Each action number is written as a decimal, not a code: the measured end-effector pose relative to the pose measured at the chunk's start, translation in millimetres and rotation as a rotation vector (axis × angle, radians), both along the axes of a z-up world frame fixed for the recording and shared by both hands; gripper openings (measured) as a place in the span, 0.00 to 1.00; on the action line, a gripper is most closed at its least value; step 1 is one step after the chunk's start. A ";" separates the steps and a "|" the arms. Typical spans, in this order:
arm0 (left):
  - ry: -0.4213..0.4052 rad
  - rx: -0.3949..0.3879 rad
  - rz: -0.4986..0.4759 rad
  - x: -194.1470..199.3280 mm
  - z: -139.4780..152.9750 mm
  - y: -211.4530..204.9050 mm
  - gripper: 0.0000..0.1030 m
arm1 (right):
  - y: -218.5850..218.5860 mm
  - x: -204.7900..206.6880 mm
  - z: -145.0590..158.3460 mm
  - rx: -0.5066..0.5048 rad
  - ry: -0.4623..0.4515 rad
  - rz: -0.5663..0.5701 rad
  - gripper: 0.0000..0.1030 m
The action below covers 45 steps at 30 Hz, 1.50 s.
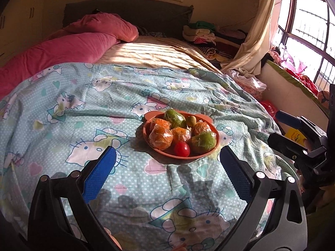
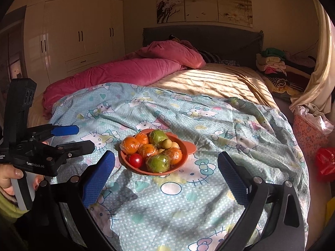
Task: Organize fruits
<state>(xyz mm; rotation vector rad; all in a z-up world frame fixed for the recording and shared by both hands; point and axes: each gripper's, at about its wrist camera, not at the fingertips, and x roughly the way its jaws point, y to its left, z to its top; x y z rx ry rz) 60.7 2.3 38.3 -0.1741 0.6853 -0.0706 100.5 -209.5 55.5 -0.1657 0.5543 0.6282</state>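
Note:
An orange bear-eared plate (image 1: 217,141) (image 2: 185,146) sits on the Hello Kitty blanket (image 1: 83,108) (image 2: 230,125). It holds several plastic-wrapped oranges (image 1: 160,139) (image 2: 130,145), two wrapped green fruits (image 1: 203,139) (image 2: 158,163), a small red tomato (image 1: 181,149) (image 2: 135,160) and small yellow-green fruits (image 1: 191,120) (image 2: 167,143). My left gripper (image 1: 167,156) is open and empty, just short of the plate. My right gripper (image 2: 166,159) is open and empty, its blue pads (image 2: 98,175) on either side of the plate. Each gripper shows in the other's view, the right (image 1: 293,133) and the left (image 2: 71,138).
The bed runs back to a dark headboard (image 2: 201,37). A pink quilt (image 1: 62,48) (image 2: 125,71) lies at the far left. Folded clothes (image 1: 201,31) (image 2: 272,62) are piled at the far right. A curtain (image 1: 261,31) and window (image 1: 309,31) stand to the right. A red bag (image 2: 325,164) lies beside the bed.

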 end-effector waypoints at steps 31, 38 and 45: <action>0.075 0.016 0.036 -48.3 -36.4 -8.1 0.91 | -2.5 -50.0 -57.3 -0.084 0.068 -0.081 0.95; 0.090 0.009 0.044 -51.6 -46.8 -7.9 0.91 | -5.8 -52.0 -66.3 -0.076 0.079 -0.088 0.95; 0.109 0.010 0.046 -48.6 -56.8 -9.0 0.91 | -6.6 -49.2 -70.7 -0.075 0.076 -0.094 0.95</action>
